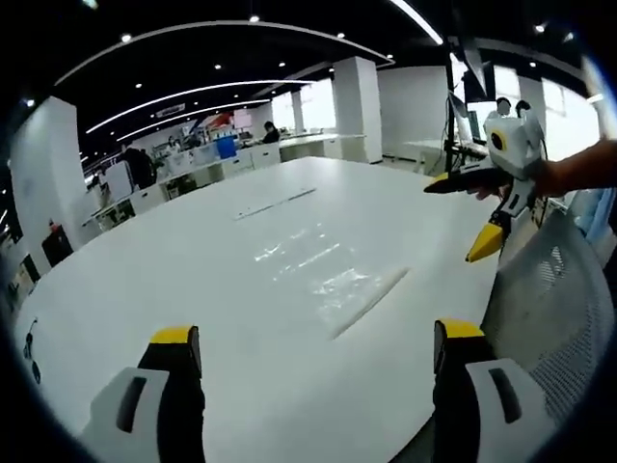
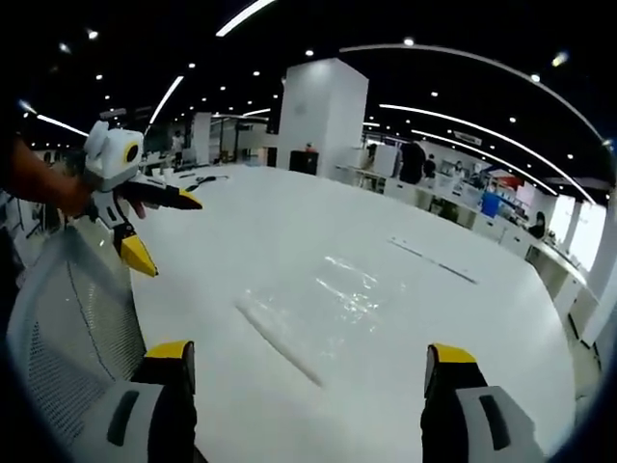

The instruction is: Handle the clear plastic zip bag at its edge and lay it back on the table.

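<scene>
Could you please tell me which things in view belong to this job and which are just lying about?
Job:
clear zip bag, flat on the white table
left gripper, open
right gripper, open

Lying about:
mesh chair
thin strip farther along the table

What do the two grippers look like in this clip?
Both match: the left gripper and right gripper have black jaws with yellow tips, set in white housings with dark slots. Seen from across, each has a white body and a black-and-yellow handle.
</scene>
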